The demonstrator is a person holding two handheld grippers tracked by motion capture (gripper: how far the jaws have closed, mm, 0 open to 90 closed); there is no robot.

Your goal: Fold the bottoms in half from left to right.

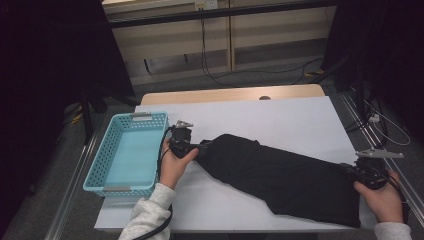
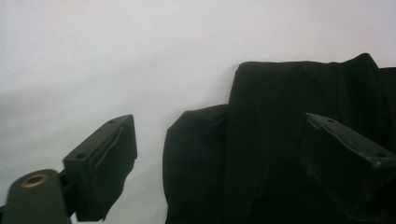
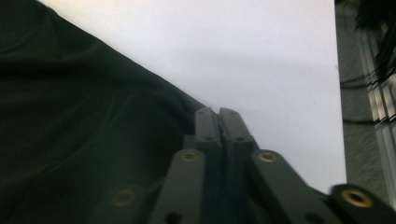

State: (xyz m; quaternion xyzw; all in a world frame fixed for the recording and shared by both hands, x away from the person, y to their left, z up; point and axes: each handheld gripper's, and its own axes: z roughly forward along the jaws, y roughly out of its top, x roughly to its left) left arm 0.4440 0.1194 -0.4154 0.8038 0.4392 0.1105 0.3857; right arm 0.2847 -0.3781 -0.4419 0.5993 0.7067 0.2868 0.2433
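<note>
Meanwhile the left gripper [image 2: 219, 163] stood wide open at one end of the black cloth [image 1: 280, 175]; the right gripper [image 3: 219, 121] was pinched shut at the cloth's edge.

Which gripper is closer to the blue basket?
Left. The left gripper sits just beside the blue basket, at the black cloth's near end. The right gripper is far across, at the cloth's other end.

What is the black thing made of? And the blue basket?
The black thing looks like soft matte cloth: it lies limp with folds and creases. The basket looks like smooth moulded plastic, with rows of small holes in its walls. Neither can be told for sure.
</note>
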